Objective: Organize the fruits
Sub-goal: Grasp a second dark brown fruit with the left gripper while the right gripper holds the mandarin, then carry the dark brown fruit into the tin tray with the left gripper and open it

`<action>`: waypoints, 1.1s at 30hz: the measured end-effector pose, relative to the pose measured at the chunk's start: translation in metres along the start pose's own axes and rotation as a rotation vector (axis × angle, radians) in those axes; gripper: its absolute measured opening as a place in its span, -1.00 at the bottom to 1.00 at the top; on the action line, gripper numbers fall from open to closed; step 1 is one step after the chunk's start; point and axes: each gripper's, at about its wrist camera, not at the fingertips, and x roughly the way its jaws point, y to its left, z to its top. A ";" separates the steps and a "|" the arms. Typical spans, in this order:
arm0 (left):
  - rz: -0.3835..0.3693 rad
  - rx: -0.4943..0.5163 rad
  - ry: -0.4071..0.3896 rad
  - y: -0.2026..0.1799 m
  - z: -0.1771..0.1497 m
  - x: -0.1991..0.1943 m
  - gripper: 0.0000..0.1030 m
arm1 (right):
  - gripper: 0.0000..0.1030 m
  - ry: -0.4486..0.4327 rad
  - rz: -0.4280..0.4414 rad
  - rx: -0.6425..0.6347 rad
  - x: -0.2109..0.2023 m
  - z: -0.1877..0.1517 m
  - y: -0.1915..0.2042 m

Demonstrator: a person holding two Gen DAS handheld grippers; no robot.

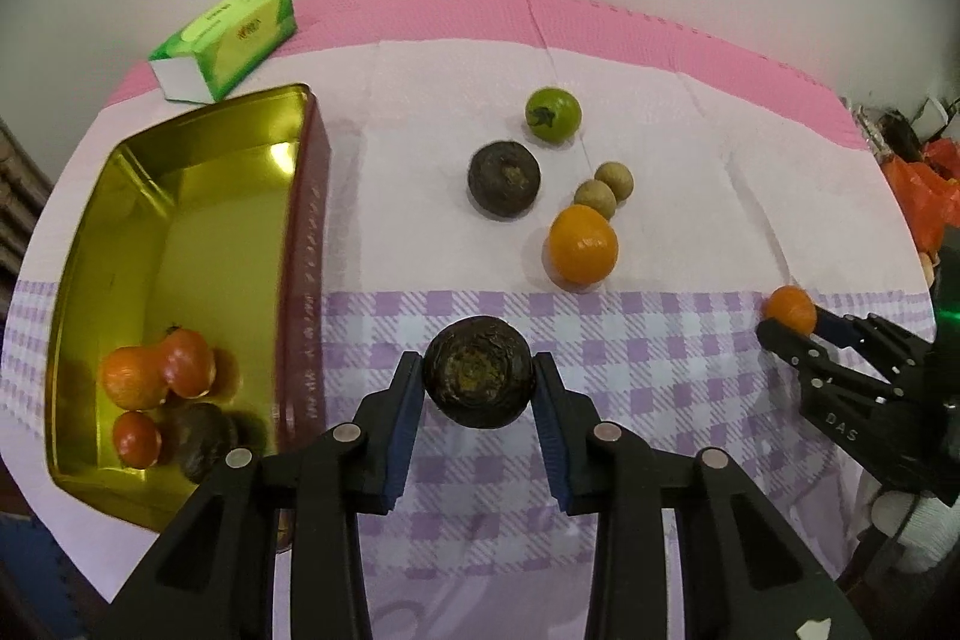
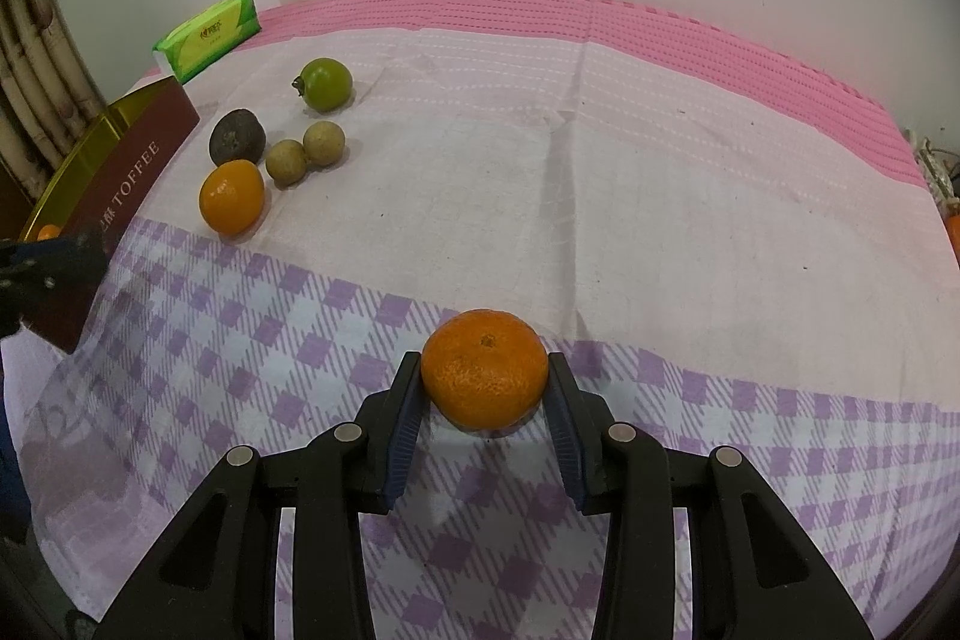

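Note:
My left gripper (image 1: 477,388) is shut on a dark brown fruit (image 1: 478,370), held above the checked cloth just right of the gold tin (image 1: 180,196). The tin holds three orange fruits (image 1: 157,370) and a dark one (image 1: 201,439). My right gripper (image 2: 483,394) is shut on a tangerine (image 2: 485,369); it also shows in the left wrist view (image 1: 789,309) at the right. On the cloth lie a green fruit (image 1: 552,113), a second dark fruit (image 1: 504,180), two small tan fruits (image 1: 603,190) and an orange (image 1: 583,244).
A green tissue pack (image 1: 231,40) lies behind the tin, also in the right wrist view (image 2: 207,34). The tin's maroon side reads TOFFEE (image 2: 129,184). Orange bags (image 1: 927,187) sit past the table's right edge. A pale wall stands behind.

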 end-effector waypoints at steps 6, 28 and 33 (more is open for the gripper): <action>0.029 -0.021 -0.025 0.021 -0.001 -0.018 -0.37 | -0.20 0.000 -0.004 -0.004 0.000 0.001 0.000; 0.175 -0.163 -0.001 0.121 -0.021 -0.026 -0.37 | -0.20 0.000 -0.017 -0.007 0.001 0.001 0.002; 0.183 -0.168 0.020 0.128 -0.027 -0.017 -0.37 | -0.20 0.000 -0.019 -0.009 0.001 0.001 0.002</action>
